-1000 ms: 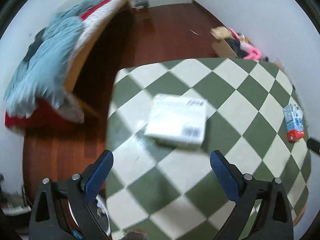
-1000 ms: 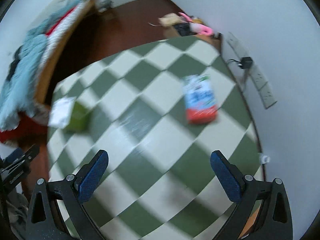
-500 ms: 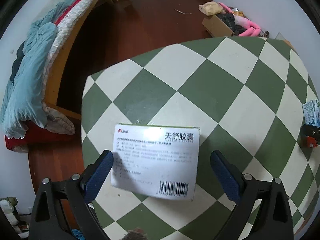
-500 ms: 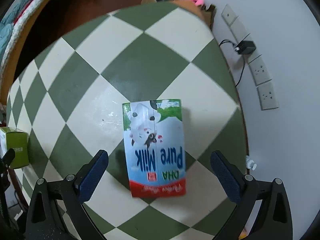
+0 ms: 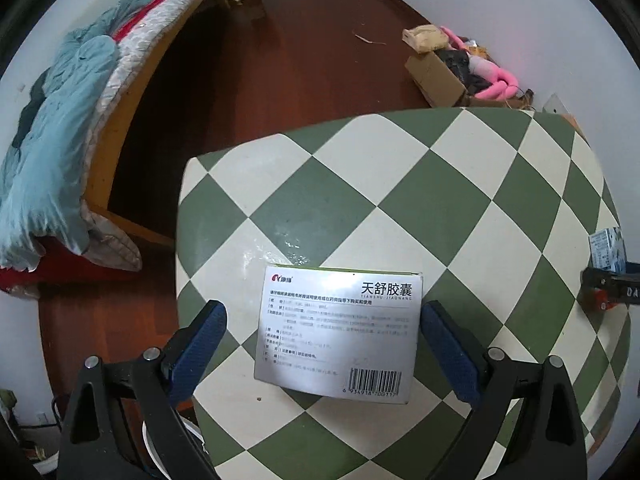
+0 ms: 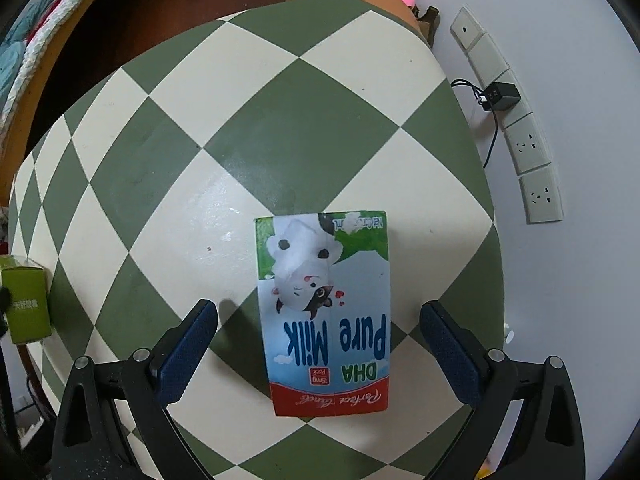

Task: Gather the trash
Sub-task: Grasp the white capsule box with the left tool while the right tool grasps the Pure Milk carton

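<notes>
A white medicine box (image 5: 338, 332) with Chinese print and a barcode lies flat on the green-and-cream checkered table (image 5: 400, 184). My left gripper (image 5: 322, 322) is open, its blue pads on either side of the box, the right pad close to its edge. A "Pure Milk" carton (image 6: 324, 312) lies flat on the same table (image 6: 280, 120). My right gripper (image 6: 318, 322) is open around the carton, with gaps on both sides. The medicine box's green side (image 6: 26, 304) shows at the far left of the right wrist view, and the carton (image 5: 606, 254) at the far right of the left wrist view.
A bed with blue and red bedding (image 5: 60, 140) stands left of the table on a dark wooden floor. A cardboard box with clutter and pink items (image 5: 452, 68) sits by the far wall. Wall sockets and a plugged charger (image 6: 500, 96) are right of the table. A white bucket rim (image 5: 150, 440) is below the table's near-left edge.
Both grippers have come down and forward onto the table. The medicine box now sits between the left pads and the milk carton between the right pads. Both stay open.
</notes>
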`<state>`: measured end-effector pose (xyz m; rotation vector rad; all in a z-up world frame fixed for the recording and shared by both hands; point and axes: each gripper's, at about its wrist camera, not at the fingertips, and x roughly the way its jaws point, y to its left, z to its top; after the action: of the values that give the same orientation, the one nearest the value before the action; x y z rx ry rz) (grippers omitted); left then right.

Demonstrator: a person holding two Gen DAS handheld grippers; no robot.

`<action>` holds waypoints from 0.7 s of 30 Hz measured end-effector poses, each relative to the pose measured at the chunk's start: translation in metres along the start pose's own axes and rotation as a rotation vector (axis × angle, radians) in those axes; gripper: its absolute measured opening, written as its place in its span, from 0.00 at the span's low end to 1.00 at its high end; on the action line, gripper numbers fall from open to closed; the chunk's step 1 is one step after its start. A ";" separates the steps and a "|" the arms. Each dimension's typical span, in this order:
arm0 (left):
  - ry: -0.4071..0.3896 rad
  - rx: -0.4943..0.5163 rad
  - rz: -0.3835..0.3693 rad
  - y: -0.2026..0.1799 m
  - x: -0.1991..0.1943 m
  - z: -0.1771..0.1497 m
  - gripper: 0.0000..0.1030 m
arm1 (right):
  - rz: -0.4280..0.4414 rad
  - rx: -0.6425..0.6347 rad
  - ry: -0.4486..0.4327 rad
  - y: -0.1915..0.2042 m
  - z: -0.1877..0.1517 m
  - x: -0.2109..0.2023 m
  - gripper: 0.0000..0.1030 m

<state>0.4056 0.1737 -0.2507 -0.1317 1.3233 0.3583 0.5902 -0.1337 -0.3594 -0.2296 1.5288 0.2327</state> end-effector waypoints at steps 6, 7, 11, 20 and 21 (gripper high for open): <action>0.104 0.046 -0.031 -0.012 0.029 0.004 0.96 | -0.021 0.004 0.019 0.004 0.005 0.004 0.99; 0.114 0.052 -0.025 -0.014 0.034 0.003 0.96 | -0.022 0.002 0.023 0.004 0.005 0.004 0.99; 0.125 0.058 -0.014 -0.019 0.045 0.003 0.96 | -0.024 0.000 0.022 0.003 0.006 0.004 0.99; 0.074 0.046 -0.017 -0.014 0.042 -0.003 0.89 | -0.021 -0.005 -0.010 0.004 0.002 0.003 0.98; 0.065 0.045 -0.019 -0.014 0.040 -0.004 0.89 | -0.021 -0.007 -0.014 0.004 0.002 0.002 0.97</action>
<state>0.4149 0.1670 -0.2919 -0.1185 1.3922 0.3099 0.5908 -0.1292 -0.3618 -0.2491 1.5110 0.2232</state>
